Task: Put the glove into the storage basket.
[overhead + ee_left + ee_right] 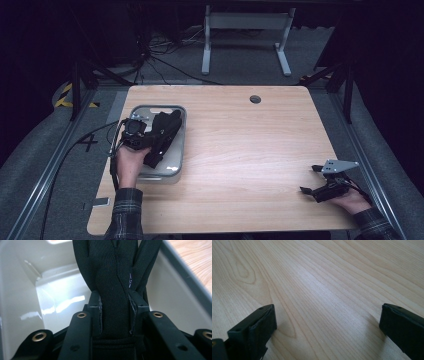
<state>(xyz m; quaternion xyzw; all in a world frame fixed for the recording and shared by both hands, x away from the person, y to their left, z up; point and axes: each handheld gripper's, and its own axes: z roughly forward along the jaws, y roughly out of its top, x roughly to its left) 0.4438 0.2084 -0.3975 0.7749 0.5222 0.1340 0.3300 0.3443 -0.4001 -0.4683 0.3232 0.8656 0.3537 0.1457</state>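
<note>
A black fabric glove (166, 131) hangs over a shallow grey tray (161, 107) at the table's left. My left gripper (151, 139) is shut on it, held from the near side by a hand in a plaid sleeve. In the left gripper view the jaws pinch the glove (117, 275) near its cuff, and its fingers point away over the tray's pale inside (22, 290). My right gripper (310, 180) rests low at the table's front right, open. In the right gripper view its jaws (327, 322) stand wide apart over bare wood (312, 277) with nothing between them.
The light wooden table (240, 150) has a small round cable hole (255, 99) at the back. Behind it stand a white desk frame (245, 35) and loose cables on the grey floor. Metal rails run along both sides of the table.
</note>
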